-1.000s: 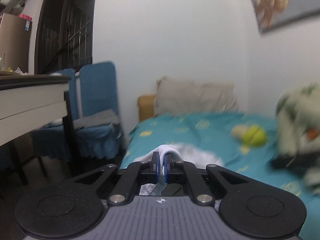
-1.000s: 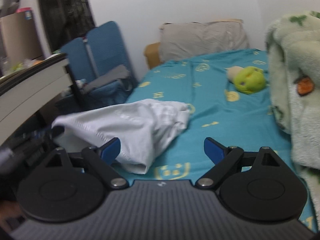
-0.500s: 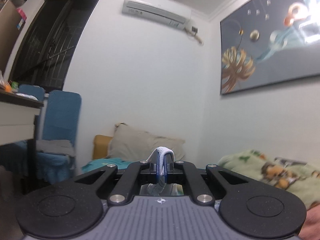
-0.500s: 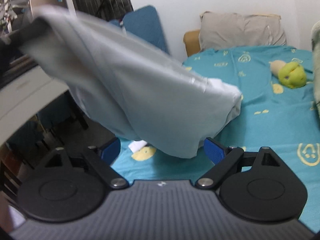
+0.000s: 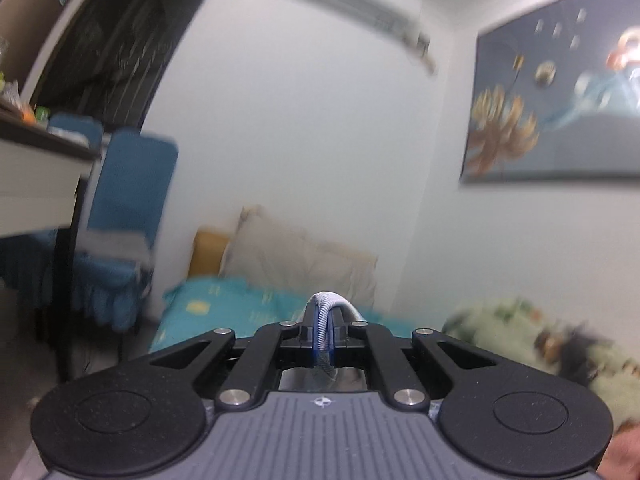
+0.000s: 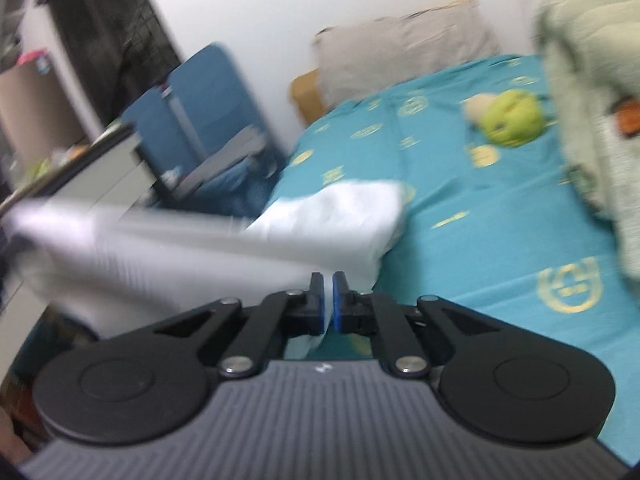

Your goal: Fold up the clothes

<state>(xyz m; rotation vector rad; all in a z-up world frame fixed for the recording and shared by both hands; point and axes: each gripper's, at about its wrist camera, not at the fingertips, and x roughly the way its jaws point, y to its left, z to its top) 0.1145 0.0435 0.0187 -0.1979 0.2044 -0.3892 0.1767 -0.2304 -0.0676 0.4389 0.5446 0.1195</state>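
Both views smeared by motion blur; garment's far end, at frame left of the right wrist view, dissolves into streaks, type of clothing not readable. Left gripper [image 5: 325, 330] pressed together on a ribbed white hem [image 5: 325, 312] that arches above the pads; the rest of the cloth drops out of sight under the tool. Right gripper [image 6: 328, 307] pinching the near edge of the white garment [image 6: 320, 232], white fabric showing in the slit between the blue pads. Garment stretches from frame left across to the teal bedsheet [image 6: 472, 216], soft and creased, its right end on the bed. Sheet printed with yellow emblems. Round green plush toy [image 6: 514, 118] lies near the fleecy pale-green blanket [image 6: 592, 92], which is cut off at frame right. Beige pillow [image 6: 404, 50] at the head of the bed. Blue chair [image 6: 208, 120] beside the bed
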